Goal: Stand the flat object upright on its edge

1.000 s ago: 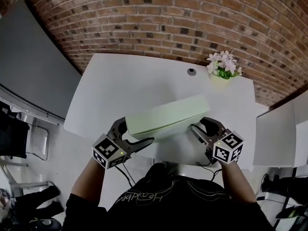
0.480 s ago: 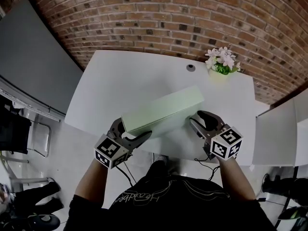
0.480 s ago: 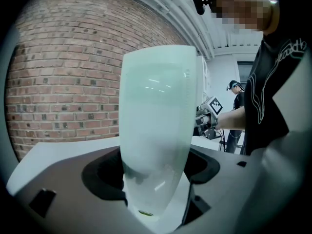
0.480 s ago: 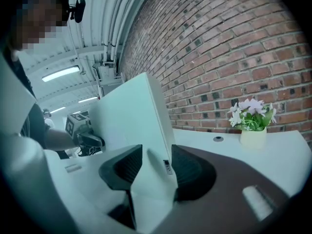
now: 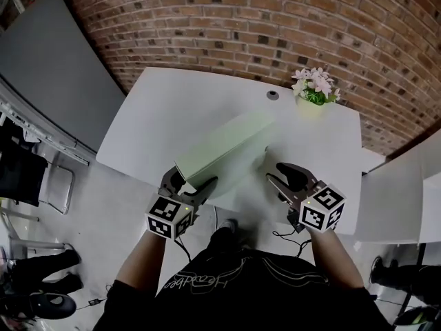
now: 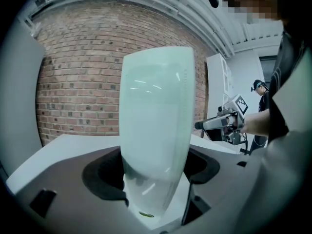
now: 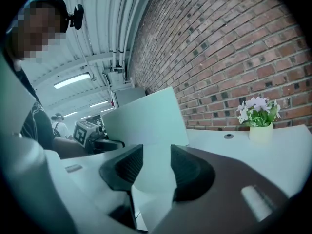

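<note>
Head view: left gripper (image 5: 191,183), jaws just closed, grips smooth mint box (image 5: 224,145) (flat, rectangular); right gripper (image 5: 275,173) gapes.

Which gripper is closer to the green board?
Left. The left gripper, jaws just closed further, grips the green board at its near end; the right gripper stands open, apart from it.

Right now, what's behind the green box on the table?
Behind the green box lies white table, with a flower pot and a small round cap near the brick wall. The strip directly behind it is covered.
</note>
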The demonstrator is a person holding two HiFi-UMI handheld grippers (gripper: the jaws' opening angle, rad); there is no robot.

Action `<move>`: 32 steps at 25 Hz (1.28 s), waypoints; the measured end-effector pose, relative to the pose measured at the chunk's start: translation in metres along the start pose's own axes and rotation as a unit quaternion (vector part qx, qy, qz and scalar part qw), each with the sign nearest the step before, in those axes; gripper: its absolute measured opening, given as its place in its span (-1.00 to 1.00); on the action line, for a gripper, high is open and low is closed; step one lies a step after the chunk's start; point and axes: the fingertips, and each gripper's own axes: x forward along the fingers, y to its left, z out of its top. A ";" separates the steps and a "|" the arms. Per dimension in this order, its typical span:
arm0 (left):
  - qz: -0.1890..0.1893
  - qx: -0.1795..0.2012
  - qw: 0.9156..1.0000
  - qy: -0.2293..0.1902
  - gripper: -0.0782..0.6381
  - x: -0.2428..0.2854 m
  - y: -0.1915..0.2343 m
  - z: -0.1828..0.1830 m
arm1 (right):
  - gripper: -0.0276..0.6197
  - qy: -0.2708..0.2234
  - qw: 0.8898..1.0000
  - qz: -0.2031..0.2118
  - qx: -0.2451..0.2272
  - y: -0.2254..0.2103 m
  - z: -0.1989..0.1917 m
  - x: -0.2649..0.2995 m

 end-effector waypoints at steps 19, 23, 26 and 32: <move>0.154 -0.057 0.986 0.022 0.14 -0.023 -0.033 -0.013 | -0.90 -0.019 0.999 0.039 0.016 0.033 -0.006 -0.053; 0.182 -0.063 0.981 0.021 0.14 -0.024 -0.035 -0.013 | -0.90 -0.019 0.999 0.041 0.015 0.034 -0.011 -0.057; 0.205 -0.072 0.976 0.022 0.13 -0.024 -0.034 -0.014 | -0.90 -0.017 0.999 0.039 0.017 0.032 -0.013 -0.059; 0.241 -0.091 0.966 0.024 0.13 -0.022 -0.018 -0.012 | -0.90 -0.005 0.999 0.034 0.024 0.026 -0.018 -0.052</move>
